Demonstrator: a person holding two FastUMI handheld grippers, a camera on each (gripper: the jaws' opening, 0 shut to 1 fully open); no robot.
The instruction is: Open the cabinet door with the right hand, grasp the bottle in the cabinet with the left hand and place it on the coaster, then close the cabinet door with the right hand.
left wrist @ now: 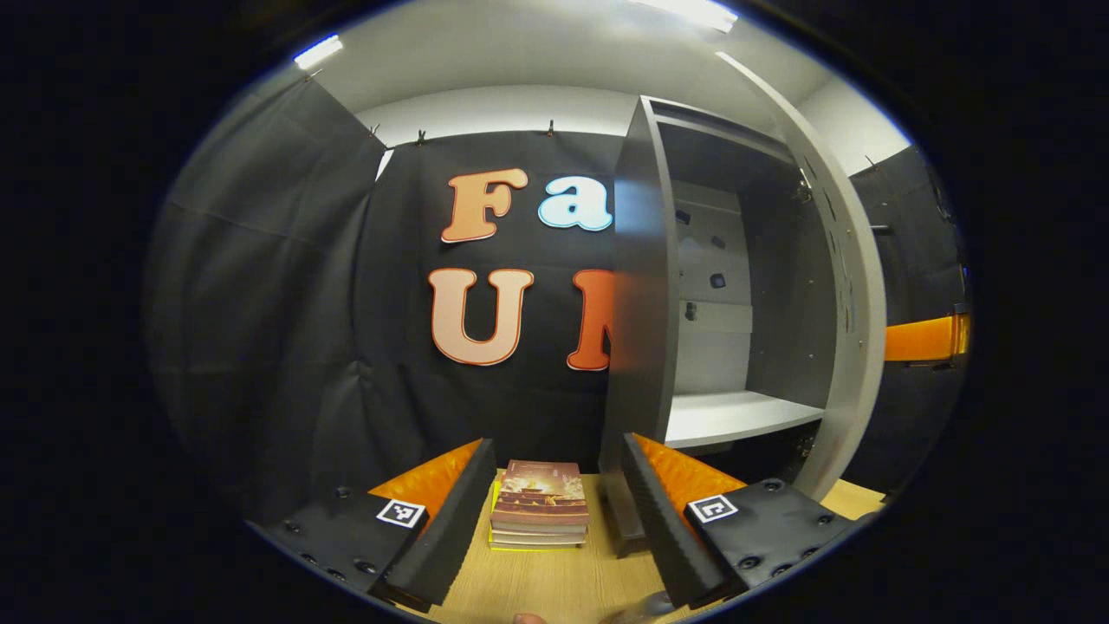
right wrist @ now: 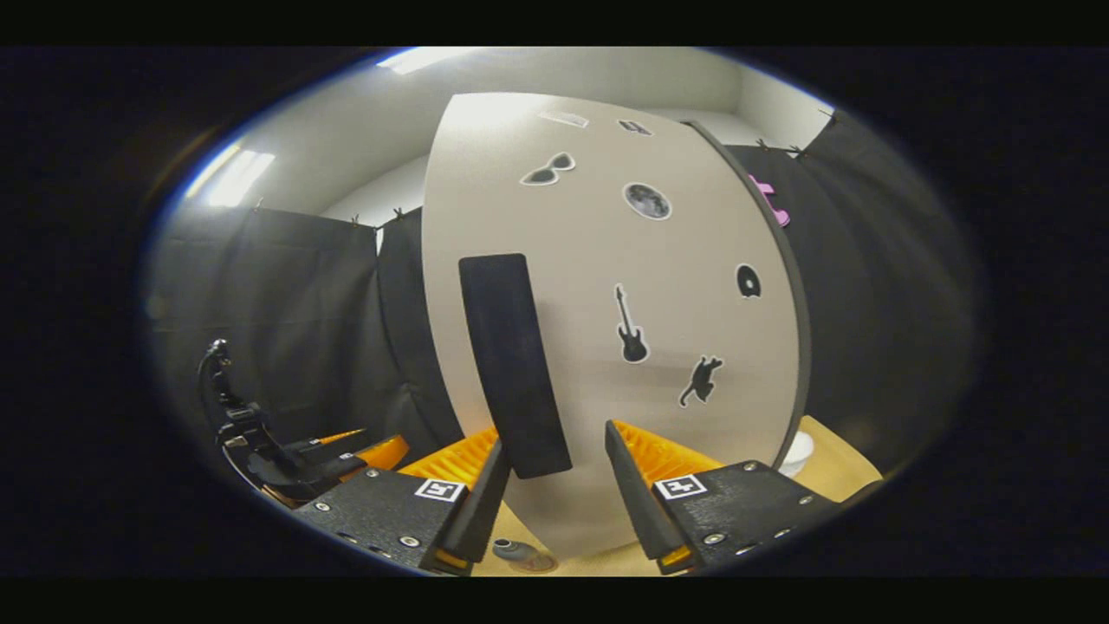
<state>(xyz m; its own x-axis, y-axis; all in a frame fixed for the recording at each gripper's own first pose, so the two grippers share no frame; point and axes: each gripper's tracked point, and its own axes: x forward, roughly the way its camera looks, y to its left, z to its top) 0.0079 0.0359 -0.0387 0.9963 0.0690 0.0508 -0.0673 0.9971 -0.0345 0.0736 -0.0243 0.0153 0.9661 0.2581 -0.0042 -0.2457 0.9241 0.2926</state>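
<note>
My right fingers point(right wrist: 544, 472) spread before the cabinet door's black handle point(right wrist: 513, 364); my left fingers point(left wrist: 554, 511) spread, holding nothing.

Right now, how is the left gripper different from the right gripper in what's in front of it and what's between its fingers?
The left gripper faces the open cabinet and a stack of books on the table; the right gripper faces the door's outer side with its stickers. Nothing sits between the left gripper's fingers, while the black handle's lower end hangs between the right gripper's fingers without being pressed. Both are open, with orange-backed black fingers.
</note>
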